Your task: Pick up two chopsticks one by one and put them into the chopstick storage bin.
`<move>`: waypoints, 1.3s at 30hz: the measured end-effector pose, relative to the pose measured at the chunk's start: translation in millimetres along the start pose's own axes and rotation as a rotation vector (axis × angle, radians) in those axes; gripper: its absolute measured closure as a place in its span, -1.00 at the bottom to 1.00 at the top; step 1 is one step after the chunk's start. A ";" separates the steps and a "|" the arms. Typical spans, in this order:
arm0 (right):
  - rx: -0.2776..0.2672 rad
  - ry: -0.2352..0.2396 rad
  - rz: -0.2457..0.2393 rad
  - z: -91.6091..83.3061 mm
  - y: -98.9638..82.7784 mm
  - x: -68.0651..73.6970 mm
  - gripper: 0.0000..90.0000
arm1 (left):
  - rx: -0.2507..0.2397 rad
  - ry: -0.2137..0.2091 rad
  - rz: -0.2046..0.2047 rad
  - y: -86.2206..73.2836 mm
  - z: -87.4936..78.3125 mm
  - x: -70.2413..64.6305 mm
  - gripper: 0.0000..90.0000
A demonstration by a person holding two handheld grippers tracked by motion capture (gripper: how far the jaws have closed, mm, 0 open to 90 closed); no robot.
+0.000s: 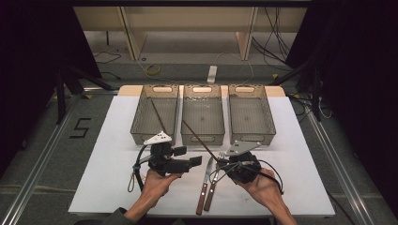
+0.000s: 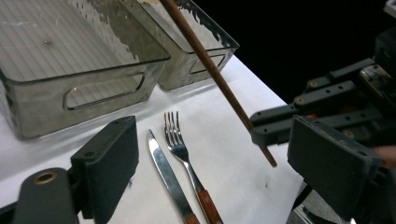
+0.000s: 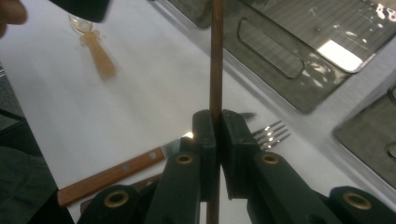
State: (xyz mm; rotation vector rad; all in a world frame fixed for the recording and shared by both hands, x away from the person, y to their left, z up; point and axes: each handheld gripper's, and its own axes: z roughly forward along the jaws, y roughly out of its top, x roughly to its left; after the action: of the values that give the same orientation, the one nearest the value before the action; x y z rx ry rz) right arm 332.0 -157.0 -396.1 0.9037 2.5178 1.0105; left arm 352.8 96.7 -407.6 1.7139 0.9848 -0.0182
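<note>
1. Right claw (image 3: 215, 128): jaws closed tight on a brown chopstick (image 3: 216, 56), centre frame in the right gripper view.
2. Left claw (image 2: 224, 163): jaws wide apart, holding nothing.
3. Knife (image 1: 205, 185) and fork (image 1: 215, 180): side by side on the white counter (image 1: 103, 159), lower centre of the high view.
4. Three clear bins (image 1: 202, 117): in a row, upper centre; second chopstick (image 1: 158, 117) leans in the leftmost.

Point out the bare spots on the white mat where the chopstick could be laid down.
Bare: the white mat left of the left bin, and right of the right bin. Crowded: the front middle, where knife and fork lie between both grippers.
</note>
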 end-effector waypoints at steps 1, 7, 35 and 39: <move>-0.002 0.007 -0.002 0.6 0.5 1.7 0.89 | -0.006 -0.003 0.001 0.9 1.1 -1.0 -0.63; -0.040 0.026 -0.024 1.5 3.6 10.1 0.89 | -0.030 -0.031 -0.020 2.9 4.5 -3.4 -0.45; -0.097 0.061 -0.052 3.9 4.4 19.3 0.89 | -0.036 -0.193 -0.103 6.8 4.8 3.8 0.87; -0.122 0.066 -0.043 3.2 3.2 17.7 0.72 | -0.035 -0.195 -0.085 9.2 1.8 3.8 0.88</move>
State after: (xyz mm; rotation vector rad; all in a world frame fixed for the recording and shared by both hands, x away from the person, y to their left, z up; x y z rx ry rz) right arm 321.4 -142.2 -396.6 0.7898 2.4863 1.1844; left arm 361.8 97.1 -402.8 1.6043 0.9063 -0.2189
